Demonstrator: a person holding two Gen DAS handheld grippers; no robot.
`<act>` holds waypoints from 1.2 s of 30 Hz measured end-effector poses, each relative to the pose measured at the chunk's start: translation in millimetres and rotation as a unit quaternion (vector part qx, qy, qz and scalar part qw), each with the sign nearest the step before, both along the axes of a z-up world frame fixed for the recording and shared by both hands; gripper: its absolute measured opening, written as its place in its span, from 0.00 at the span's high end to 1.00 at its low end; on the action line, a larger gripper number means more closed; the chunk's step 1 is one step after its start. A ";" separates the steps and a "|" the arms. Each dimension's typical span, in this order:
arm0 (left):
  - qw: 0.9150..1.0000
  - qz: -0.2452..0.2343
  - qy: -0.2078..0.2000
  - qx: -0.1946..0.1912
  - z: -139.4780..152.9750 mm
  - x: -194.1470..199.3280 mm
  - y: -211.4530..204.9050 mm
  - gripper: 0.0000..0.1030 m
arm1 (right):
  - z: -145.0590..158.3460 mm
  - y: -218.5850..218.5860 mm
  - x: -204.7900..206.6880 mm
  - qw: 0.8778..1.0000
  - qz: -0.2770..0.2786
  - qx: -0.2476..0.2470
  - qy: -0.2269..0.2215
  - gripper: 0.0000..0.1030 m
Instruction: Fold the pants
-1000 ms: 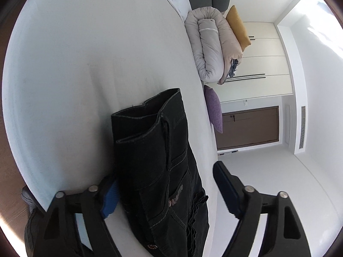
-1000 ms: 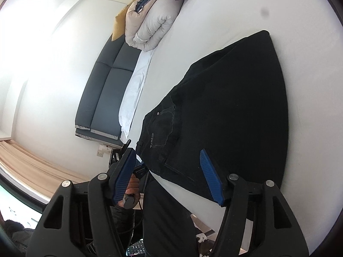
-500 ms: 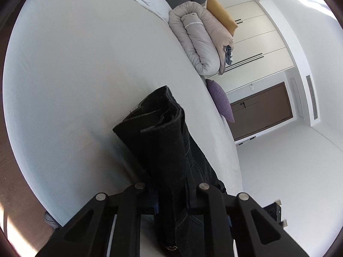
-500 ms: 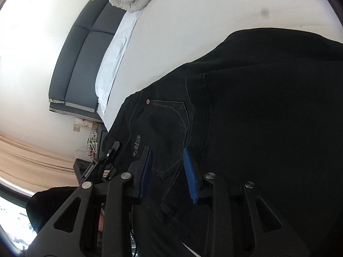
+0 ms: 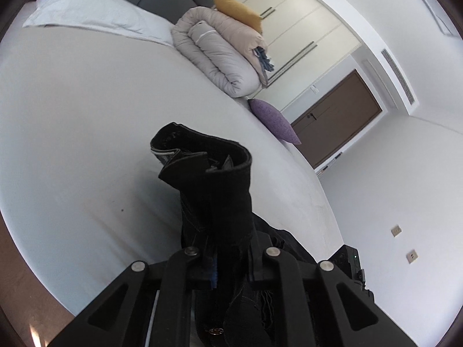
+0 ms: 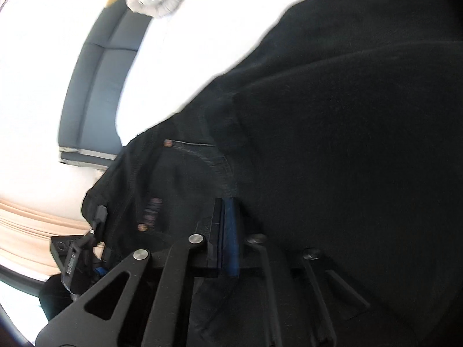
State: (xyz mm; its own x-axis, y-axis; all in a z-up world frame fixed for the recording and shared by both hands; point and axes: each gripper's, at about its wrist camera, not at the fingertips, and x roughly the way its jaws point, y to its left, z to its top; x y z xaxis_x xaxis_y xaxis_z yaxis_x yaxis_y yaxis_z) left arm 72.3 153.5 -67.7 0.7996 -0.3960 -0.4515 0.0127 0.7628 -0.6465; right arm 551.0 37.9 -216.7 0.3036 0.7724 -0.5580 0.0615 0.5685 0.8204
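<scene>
Above the white bed, both the left hand-held gripper and right hand-held gripper are clamping folded black jeans, waistband lifting upward.

Black denim pants, bunched w/ waistband standing up, rest draped over white bed.

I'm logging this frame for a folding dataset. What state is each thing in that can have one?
left gripper: shut on the black pants
right gripper: shut on the black pants
black pants: bunched, one end lifted off the bed
bed: white sheet, mostly flat
duvet: rolled up on the bed
brown door: closed
</scene>
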 end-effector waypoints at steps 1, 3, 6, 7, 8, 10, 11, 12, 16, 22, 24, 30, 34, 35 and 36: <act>1.000 -0.013 -0.008 0.019 8.8 -1.1 -12.7 0.87 | 2.8 -3.9 -3.2 1.000 -0.003 0.007 -0.006 0.82; 0.998 -0.038 -0.021 0.043 21.9 -1.0 -38.6 0.87 | 13.5 -20.4 -18.2 0.999 -0.025 0.032 -0.035 0.50; 0.991 -0.085 -0.038 0.096 36.3 -2.9 -87.8 0.87 | 24.2 -57.9 -38.9 0.993 -0.076 0.073 -0.058 0.36; 0.987 -0.102 -0.044 0.117 39.0 -4.5 -106.2 0.87 | 25.7 -69.9 -42.3 0.992 -0.082 0.083 -0.056 0.36; 0.980 -0.125 -0.050 0.143 39.5 -6.8 -129.7 0.87 | 26.4 -82.0 -44.8 0.990 -0.086 0.100 -0.048 0.36; 0.967 -0.160 -0.058 0.190 35.4 -13.0 -165.6 0.87 | 28.1 -100.8 -48.4 0.986 -0.087 0.133 -0.042 0.36; 0.957 -0.180 -0.061 0.218 29.6 -18.4 -186.7 0.87 | 30.2 -109.4 -50.9 0.984 -0.086 0.146 -0.049 0.36; 0.951 -0.195 -0.059 0.235 23.0 -22.1 -201.3 0.87 | 32.4 -115.2 -52.3 0.983 -0.085 0.152 -0.055 0.36; 0.926 -0.240 -0.049 0.289 -3.6 -39.4 -241.8 0.88 | 29.3 -128.2 -60.8 0.981 -0.088 0.165 -0.055 0.36; 0.871 -0.282 -0.078 0.395 -22.2 -72.4 -287.0 0.89 | 18.7 -126.4 -61.0 0.996 -0.067 0.060 -0.023 0.36; 0.867 -0.283 -0.076 0.402 -23.2 -71.7 -289.9 0.89 | 17.4 -136.5 -64.2 0.995 -0.072 0.056 -0.026 0.42; 0.860 -0.295 -0.081 0.408 -22.0 -75.6 -294.7 0.89 | 17.2 -149.7 -71.3 0.996 -0.077 0.012 -0.031 0.84; 0.853 -0.309 -0.095 0.410 -16.5 -78.1 -309.3 0.89 | 36.6 -159.0 -80.3 0.994 -0.085 -0.012 -0.063 0.86; 0.850 -0.313 -0.101 0.411 -13.8 -78.7 -313.6 0.89 | 40.0 -166.7 -83.1 0.994 -0.087 -0.008 -0.071 0.86; 0.847 -0.317 -0.105 0.413 -12.1 -78.4 -316.7 0.89 | 42.4 -172.5 -86.1 0.993 -0.088 -0.006 -0.077 0.86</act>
State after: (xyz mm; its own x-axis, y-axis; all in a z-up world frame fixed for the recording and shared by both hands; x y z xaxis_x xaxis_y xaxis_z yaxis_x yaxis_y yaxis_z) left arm -6.1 -163.2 -79.8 0.6414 -0.3952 -0.6577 0.6383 0.7505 0.1715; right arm 464.8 -134.6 -174.3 0.5164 0.6924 -0.5039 0.0356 0.5705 0.8205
